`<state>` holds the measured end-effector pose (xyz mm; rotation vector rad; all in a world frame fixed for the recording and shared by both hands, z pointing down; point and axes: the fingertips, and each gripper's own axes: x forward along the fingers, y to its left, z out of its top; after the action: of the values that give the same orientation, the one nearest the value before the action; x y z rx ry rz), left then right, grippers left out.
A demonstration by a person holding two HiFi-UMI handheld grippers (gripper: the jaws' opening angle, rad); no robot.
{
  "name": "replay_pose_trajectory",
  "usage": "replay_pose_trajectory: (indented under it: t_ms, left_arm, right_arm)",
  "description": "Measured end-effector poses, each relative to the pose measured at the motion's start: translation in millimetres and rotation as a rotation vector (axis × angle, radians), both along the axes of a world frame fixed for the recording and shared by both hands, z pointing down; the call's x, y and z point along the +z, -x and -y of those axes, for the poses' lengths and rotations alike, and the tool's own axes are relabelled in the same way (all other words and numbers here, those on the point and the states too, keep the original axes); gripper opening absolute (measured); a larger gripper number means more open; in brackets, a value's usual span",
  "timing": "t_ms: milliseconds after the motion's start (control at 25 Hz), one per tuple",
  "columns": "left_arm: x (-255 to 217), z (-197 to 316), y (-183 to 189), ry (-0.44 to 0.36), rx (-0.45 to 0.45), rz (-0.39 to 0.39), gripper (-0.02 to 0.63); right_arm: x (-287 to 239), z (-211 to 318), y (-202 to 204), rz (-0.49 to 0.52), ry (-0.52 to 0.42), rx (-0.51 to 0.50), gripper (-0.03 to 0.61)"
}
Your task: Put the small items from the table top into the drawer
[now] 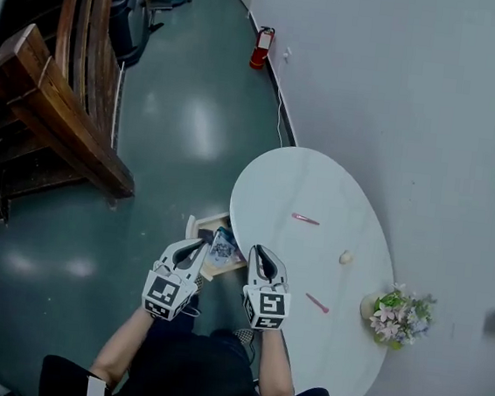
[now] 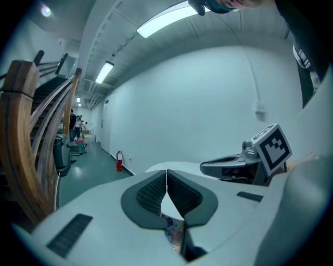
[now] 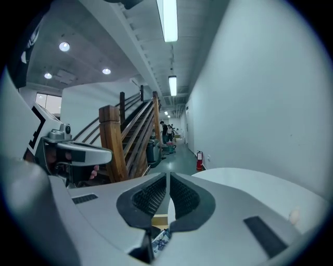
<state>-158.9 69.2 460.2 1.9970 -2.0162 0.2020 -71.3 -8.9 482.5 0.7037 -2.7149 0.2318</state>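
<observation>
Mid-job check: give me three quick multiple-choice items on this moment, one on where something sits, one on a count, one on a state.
1. Where does the flower pot stand on the table?
A. In the middle
B. At the rim, on the right in the head view
C. At the far end

2. How many pink sticks lie on the table?
A. One
B. Two
C. Four

3. The drawer is:
A. Open, with things in it
B. Pushed shut
C. Open and bare

Answers:
1 B: the pot stands right at the right rim.
2 B: one stick lies mid-table, and a second lies nearer the person.
3 A: its wooden frame juts out at the table's left edge, with items showing inside.
</observation>
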Motion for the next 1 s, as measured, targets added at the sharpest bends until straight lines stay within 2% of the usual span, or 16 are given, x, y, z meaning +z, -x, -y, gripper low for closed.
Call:
replay_pose_trajectory:
  t_ms: [280, 520, 760, 1000]
  left_arm:
    - [-25.6, 16.3, -51.0, -0.034, 0.117, 0.026, 0.020]
    - [-43.0, 31.6, -94.8, -0.069, 0.216, 0.044, 0.020]
    - [-52.8, 38.1, -120.7, -0.105, 0.269, 0.032, 0.020]
    - [-48.7, 40.9, -130.6, -0.097, 0.294, 0.028, 0.020]
  right_arm:
    - [-42.8, 6.1, -63.7, 0.065, -0.060, 0.118, 0.040]
    - [-54.4, 7.1, -118.3, 0.075, -0.104, 0.208, 0.040]
    - [-59.3, 1.8, -151.9, 0.082, -0.107, 0.277, 0.040]
    - [-57.6, 1.7, -161.4, 0.081, -0.109, 0.286, 0.040]
